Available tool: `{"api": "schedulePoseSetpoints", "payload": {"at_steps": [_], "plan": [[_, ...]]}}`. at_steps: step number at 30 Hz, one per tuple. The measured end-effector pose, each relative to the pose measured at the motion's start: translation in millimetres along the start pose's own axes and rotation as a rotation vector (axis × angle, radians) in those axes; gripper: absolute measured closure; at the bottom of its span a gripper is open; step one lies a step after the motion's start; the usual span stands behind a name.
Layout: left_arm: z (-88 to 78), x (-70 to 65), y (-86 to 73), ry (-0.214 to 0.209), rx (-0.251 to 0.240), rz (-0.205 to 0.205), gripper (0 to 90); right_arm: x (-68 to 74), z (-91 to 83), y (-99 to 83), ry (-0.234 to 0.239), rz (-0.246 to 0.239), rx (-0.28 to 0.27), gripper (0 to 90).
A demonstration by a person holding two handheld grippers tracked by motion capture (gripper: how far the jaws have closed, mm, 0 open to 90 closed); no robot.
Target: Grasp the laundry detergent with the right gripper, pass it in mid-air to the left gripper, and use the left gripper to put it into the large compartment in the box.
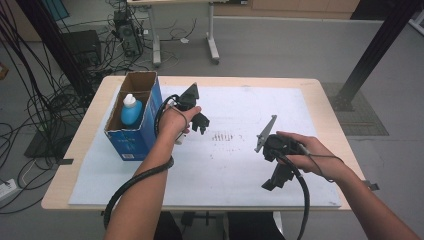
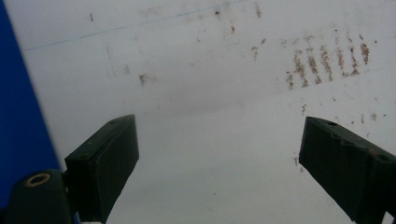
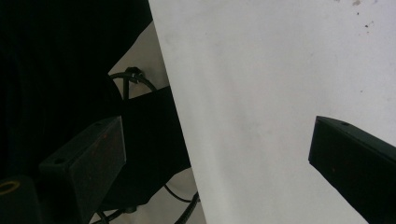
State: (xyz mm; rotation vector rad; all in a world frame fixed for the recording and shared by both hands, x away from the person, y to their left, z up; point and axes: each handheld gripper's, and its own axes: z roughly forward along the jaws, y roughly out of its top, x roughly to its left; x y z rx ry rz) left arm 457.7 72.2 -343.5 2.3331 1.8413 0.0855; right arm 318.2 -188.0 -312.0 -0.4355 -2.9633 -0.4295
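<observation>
Bottle [image 1: 131, 110] upright in box [image 1: 131, 142] beside left gripper [image 1: 201, 123]; both grippers (right gripper [image 1: 272, 184] over mat [image 1: 235, 165] near edge) jaws spread, empty; step probably approach; next: left swings boxward, descends over bottle.

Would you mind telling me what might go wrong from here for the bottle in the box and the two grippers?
The blue bottle stands deep in the narrow cardboard box; the open left gripper, close beside it, might nudge the box. The right gripper hangs open near the table's near edge, so its cable might snag there.
</observation>
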Motion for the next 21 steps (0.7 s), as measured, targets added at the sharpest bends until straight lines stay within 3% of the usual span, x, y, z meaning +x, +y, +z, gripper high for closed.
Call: {"api": "schedulePoseSetpoints", "payload": {"at_steps": [21], "plan": [[-1.7, 4.4, -2.4, -0.013, 0.001, -0.004, 12.4, 4.5, -4.1, 1.9, -0.011, 0.0, -0.005, 3.7]]}}
